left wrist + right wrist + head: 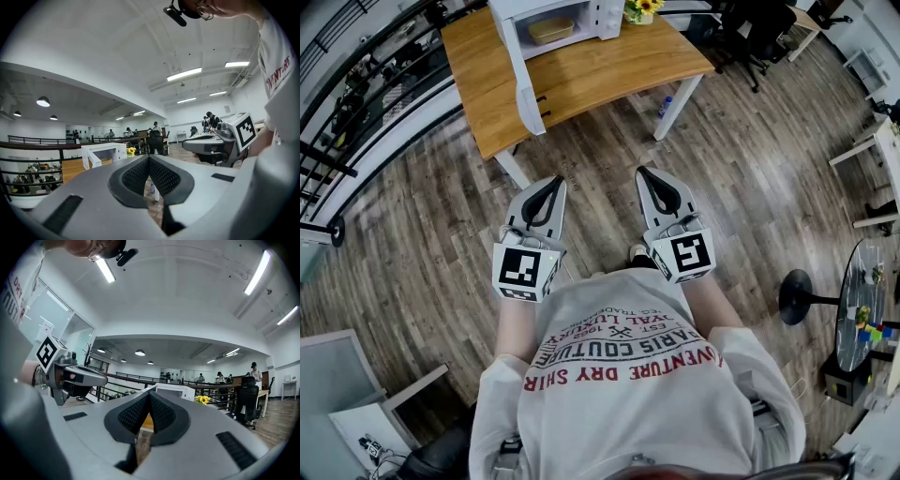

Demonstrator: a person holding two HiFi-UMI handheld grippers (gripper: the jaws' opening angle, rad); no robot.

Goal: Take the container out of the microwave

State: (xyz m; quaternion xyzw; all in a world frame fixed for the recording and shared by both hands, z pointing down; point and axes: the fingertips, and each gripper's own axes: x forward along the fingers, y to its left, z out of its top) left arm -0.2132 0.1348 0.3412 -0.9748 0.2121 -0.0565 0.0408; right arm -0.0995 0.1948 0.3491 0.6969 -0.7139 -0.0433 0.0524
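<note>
**Both grippers shut and empty; container seen inside the open microwave**

The left gripper point(551, 182) and the right gripper point(644, 172) are held level, side by side, in front of the person and well apart from the wooden table point(609, 70). In each gripper view the jaws are seen closed tip to tip, and nothing is gripped between them. A white microwave point(602, 15) is set on the table, and its door point(523, 84) is swung open toward the table's near edge. A tan container point(550, 30) is seen lying inside the cavity, touched by neither gripper. Sunflowers point(641, 7) are placed just beside the microwave.
</note>
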